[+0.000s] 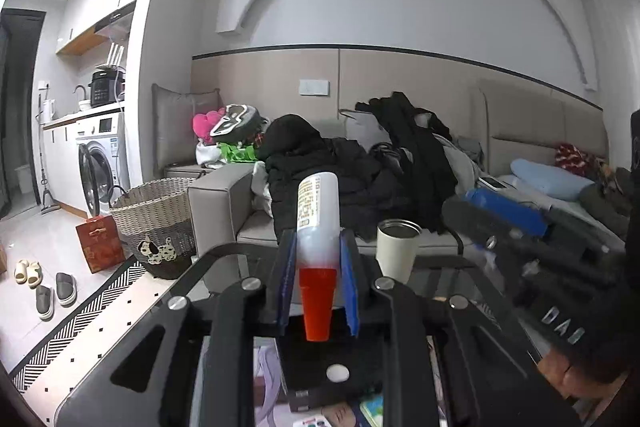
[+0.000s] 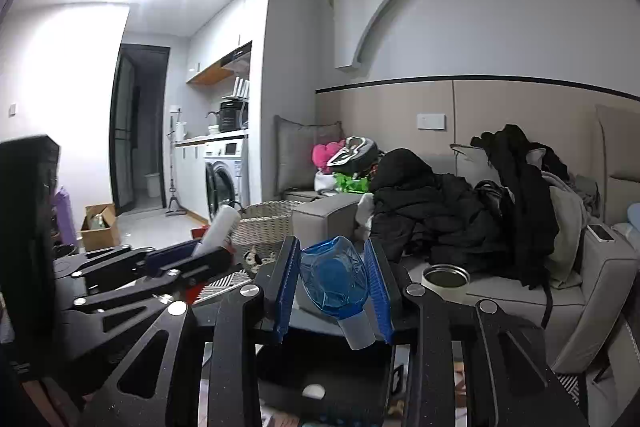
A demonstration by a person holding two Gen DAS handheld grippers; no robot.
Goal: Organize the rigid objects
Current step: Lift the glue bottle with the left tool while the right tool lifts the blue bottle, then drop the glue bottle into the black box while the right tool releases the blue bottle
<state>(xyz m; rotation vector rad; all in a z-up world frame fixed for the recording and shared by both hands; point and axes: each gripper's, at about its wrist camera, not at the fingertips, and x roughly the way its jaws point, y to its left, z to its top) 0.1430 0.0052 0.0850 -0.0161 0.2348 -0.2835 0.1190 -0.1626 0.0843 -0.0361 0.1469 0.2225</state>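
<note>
My left gripper (image 1: 318, 251) is shut on a white bottle with a red conical cap (image 1: 318, 211), held upside down with the cap toward the camera, above a dark glass table (image 1: 224, 259). My right gripper (image 2: 334, 281) is shut on a blue translucent bottle with a grey neck (image 2: 334, 279), also held with its neck toward the camera. The left gripper with the white bottle (image 2: 218, 231) shows at the left in the right wrist view. The right gripper (image 1: 520, 227) shows blurred at the right in the left wrist view.
A cream tumbler (image 1: 398, 247) with no lid stands on the table's far edge; it also shows in the right wrist view (image 2: 445, 281). Behind it is a grey sofa (image 1: 224, 199) piled with dark clothes (image 1: 336, 171). A wicker basket (image 1: 160, 223) stands on the floor at left.
</note>
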